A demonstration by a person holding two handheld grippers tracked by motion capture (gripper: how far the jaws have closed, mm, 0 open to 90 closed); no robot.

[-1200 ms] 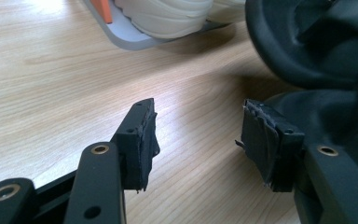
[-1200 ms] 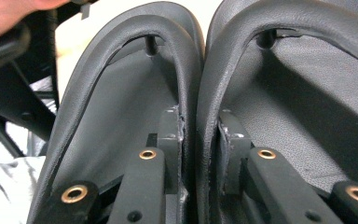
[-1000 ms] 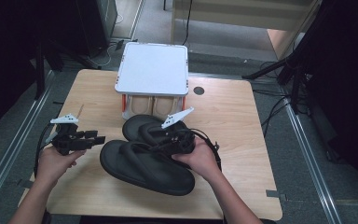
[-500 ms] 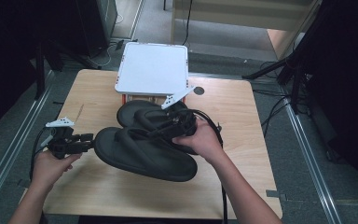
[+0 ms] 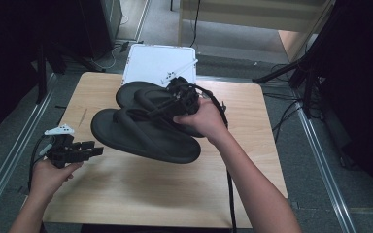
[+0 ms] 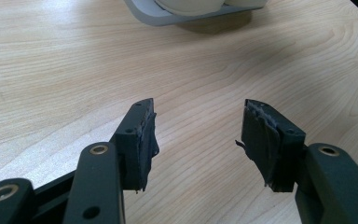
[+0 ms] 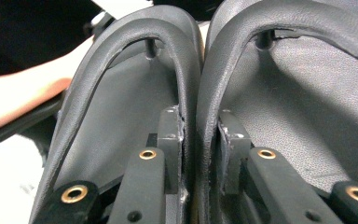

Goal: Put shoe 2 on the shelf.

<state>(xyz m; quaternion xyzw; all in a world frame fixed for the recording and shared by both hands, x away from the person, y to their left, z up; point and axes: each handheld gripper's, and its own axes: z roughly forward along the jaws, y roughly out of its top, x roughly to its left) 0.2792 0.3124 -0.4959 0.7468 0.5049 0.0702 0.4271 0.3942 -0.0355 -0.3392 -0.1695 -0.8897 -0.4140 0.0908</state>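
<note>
A pair of black flip-flops hangs in the air over the wooden table [image 5: 150,194], the nearer one [image 5: 145,138] beside the farther one [image 5: 133,94]. My right gripper [image 5: 167,106] is shut on their inner straps, pinched side by side. In the right gripper view the jaws [image 7: 199,126] squeeze the left strap [image 7: 186,70] against the right strap [image 7: 207,93]. My left gripper [image 5: 97,150] is held low at the table's left edge, open, with nothing in it. In the left gripper view its jaws [image 6: 198,135] stand wide apart over bare wood.
A white square-topped stand [image 5: 158,65] sits at the table's far edge; its base [image 6: 186,11] lies ahead of the left gripper. Dark floor, cables and metal rails surround the table. The person's left forearm [image 7: 18,102] crosses behind the sandals.
The right hand has lifted both flip-flops off the table and carried them toward the far side. The left hand has stayed about where it was, jaws still open.
</note>
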